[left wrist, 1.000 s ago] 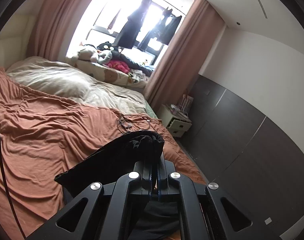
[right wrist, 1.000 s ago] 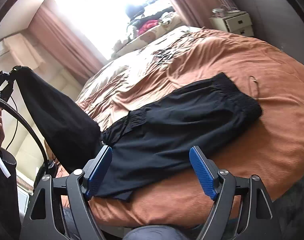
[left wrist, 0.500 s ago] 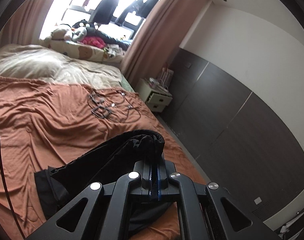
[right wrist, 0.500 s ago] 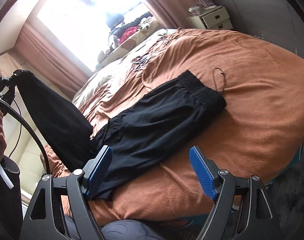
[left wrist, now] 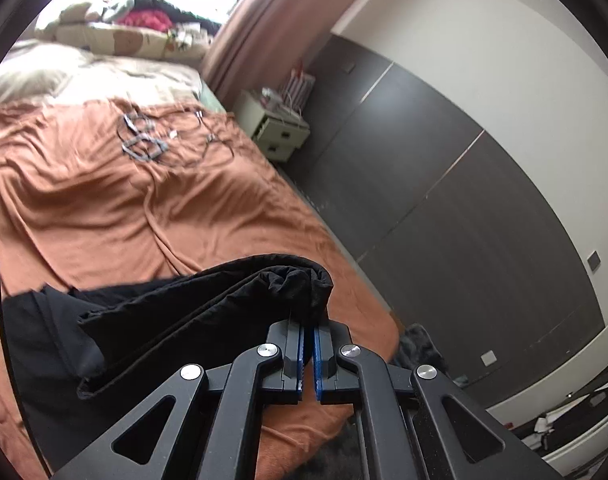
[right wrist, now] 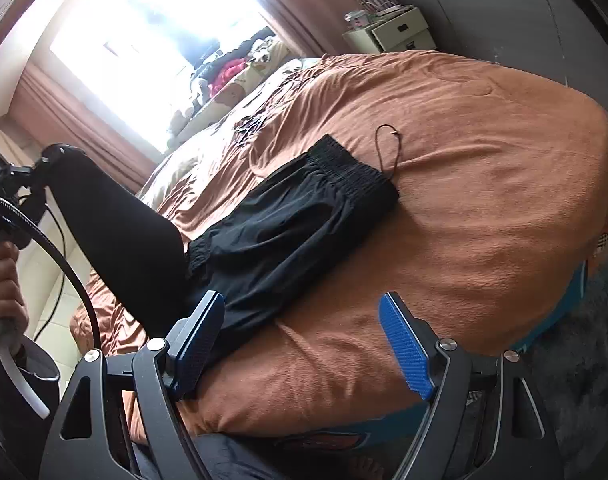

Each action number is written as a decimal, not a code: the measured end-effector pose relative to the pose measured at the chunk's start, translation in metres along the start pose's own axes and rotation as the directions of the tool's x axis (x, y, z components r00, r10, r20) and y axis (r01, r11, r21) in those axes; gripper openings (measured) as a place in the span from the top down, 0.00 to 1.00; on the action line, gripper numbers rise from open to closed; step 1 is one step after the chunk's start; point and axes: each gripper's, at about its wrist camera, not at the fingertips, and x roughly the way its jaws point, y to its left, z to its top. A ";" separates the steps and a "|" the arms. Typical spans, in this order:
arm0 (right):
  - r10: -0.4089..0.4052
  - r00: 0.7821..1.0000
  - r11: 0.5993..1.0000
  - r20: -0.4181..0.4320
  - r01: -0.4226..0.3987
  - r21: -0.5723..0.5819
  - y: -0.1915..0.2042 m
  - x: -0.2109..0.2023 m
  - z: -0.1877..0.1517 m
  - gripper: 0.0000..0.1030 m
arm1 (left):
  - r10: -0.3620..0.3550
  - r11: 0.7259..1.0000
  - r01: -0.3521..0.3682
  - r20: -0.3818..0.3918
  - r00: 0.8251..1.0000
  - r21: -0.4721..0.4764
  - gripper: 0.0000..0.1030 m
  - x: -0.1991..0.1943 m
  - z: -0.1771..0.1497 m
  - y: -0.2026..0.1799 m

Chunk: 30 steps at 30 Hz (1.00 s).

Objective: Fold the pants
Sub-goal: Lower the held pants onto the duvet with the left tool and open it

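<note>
The left gripper has its jaws clamped on the leg end of the black fabric pants, now carried lower and further along the rust-orange bedspread toward the waistband. The right gripper hovers, jaws apart, empty.

Pants on bed — nightstand behind

Both grippers are matte black plastic w/ triangular cut-outs in the arms & round silver screw heads at the pivots. Right gripper has blue ribbed pads; left gripper shows thin blue pad edges. Black cable & white tube loop by the hand.
</note>
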 end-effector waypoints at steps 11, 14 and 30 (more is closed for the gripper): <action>-0.040 0.999 0.999 0.012 0.040 0.036 -0.024 -0.009 0.004 0.24 | -0.018 1.000 0.017 -0.219 0.976 -0.008 0.67 0.086 -0.025 -0.003; -0.047 0.999 0.998 0.006 0.046 0.037 -0.028 -0.009 0.006 0.24 | -0.051 0.999 0.046 -0.241 0.969 -0.028 0.34 0.087 -0.036 0.003; -0.010 0.999 0.998 -0.031 0.008 -0.069 -0.003 0.007 0.015 0.24 | 0.190 0.979 -0.197 -0.130 0.973 -0.044 0.25 -0.037 -0.058 0.084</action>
